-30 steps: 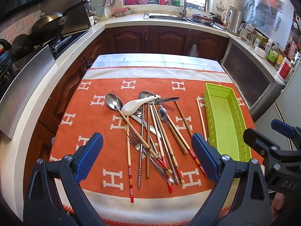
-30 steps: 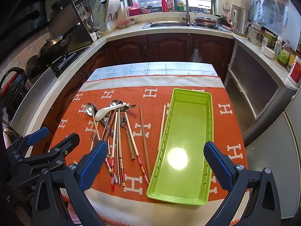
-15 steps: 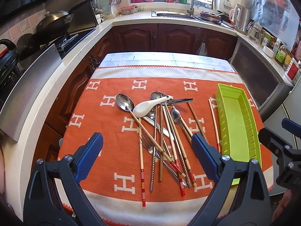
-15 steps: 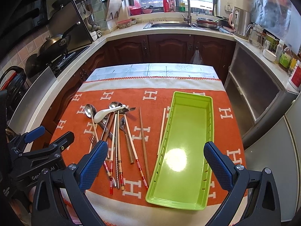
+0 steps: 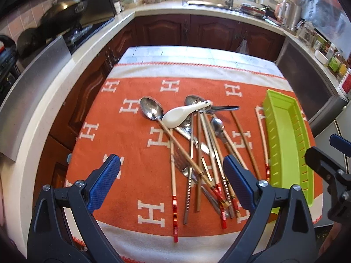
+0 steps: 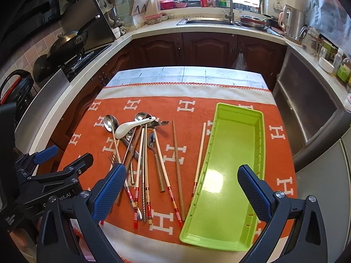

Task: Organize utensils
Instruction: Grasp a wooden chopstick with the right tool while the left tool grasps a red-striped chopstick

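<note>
Jaws apart over orange cloth (image 6: 197, 109), kitchen counters (image 6: 153, 28).

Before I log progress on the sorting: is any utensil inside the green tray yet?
No, the green tray holds nothing; the chopsticks and spoons lie on the orange cloth.

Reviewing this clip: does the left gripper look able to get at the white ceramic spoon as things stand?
Probably yes. The left gripper is open and holds nothing, and the white ceramic spoon lies on top of the utensil pile with nothing over it. The right gripper hangs over the green tray, off to the side.
</note>
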`<state>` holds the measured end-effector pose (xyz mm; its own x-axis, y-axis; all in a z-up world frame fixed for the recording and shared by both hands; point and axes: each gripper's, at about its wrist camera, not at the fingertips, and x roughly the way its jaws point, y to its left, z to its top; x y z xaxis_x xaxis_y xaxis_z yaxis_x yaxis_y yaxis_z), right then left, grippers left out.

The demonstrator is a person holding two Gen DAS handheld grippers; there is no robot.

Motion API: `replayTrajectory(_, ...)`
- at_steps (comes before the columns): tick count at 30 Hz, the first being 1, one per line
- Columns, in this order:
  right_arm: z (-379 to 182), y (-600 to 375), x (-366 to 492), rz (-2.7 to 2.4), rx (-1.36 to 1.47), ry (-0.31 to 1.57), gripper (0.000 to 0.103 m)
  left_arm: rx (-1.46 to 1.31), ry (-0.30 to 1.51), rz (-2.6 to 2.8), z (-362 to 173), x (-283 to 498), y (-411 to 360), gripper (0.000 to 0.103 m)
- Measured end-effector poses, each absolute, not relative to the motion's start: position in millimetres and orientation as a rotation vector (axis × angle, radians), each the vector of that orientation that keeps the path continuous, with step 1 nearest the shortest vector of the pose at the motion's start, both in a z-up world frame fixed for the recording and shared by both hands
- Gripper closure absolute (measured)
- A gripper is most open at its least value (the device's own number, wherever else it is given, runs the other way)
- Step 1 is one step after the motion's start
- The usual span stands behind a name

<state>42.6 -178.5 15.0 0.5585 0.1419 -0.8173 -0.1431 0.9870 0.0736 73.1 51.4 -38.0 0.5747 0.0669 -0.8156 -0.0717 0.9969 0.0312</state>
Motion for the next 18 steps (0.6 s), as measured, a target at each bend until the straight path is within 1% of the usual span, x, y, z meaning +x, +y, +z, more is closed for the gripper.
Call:
replayTrajectory(1, 12.6, -174.6, 46.3, 0.179, -0.009, 0.965, 0.003, -0.023, 0.974, 0.084, -43.6, 77.3, 58.0, 0.009)
replayTrajectory(2, 10.0, -170.4, 50.8, 0.186, -0.018, 0.971, 0.007, -0.040, 0.972, 0.082, -47.9, 80.3, 62.5, 0.010)
replayTrajectory(3, 7.0, -167.1, 55.2, 0.198, -0.022, 0.977, 0.016, -0.059, 0.988, 0.084, -54.4, 84.3, 69.6, 0.011)
replayTrajectory(4, 2.7, -163.5, 61.2, 0.215, -0.025, 0.989, 0.021, -0.074, 0.984, 0.085, -59.8, 87.5, 74.7, 0.013)
replayTrajectory(5, -1.7, -159.8, 67.0, 0.226, -0.028, 1.004, 0.027, -0.089, 0.999, 0.089, -66.7, 91.4, 81.2, 0.017)
replayTrajectory(6, -7.0, -156.6, 73.2, 0.240, -0.027, 1.023, 0.031, -0.102, 1.006, 0.090, -72.3, 95.1, 86.5, 0.023)
replayTrajectory(10, -27.8, -145.7, 96.7, 0.279, -0.027, 1.075, 0.041, -0.197, 1.086, 0.076, -102.6, 109.8, 111.0, 0.035)
replayTrajectory(11, -34.2, -144.5, 103.4, 0.286, -0.020, 1.094, 0.044, -0.218, 1.099, 0.074, -110.0, 113.7, 115.8, 0.040)
replayTrajectory(12, -40.2, -143.2, 109.8, 0.296, -0.007, 1.116, 0.048, -0.235, 1.116, 0.071, -117.7, 117.1, 120.2, 0.045)
replayTrajectory(15, -58.4, -136.0, 126.8, 0.344, 0.030, 1.176, 0.059, -0.260, 1.157, 0.059, -135.3, 123.6, 126.5, 0.054)
replayTrajectory(16, -62.6, -130.4, 129.8, 0.361, 0.032, 1.188, 0.059, -0.265, 1.166, 0.058, -140.7, 125.6, 128.0, 0.056)
replayTrajectory(18, -70.0, -114.7, 133.8, 0.408, 0.017, 1.201, 0.060, -0.275, 1.188, 0.054, -148.4, 127.5, 129.5, 0.066)
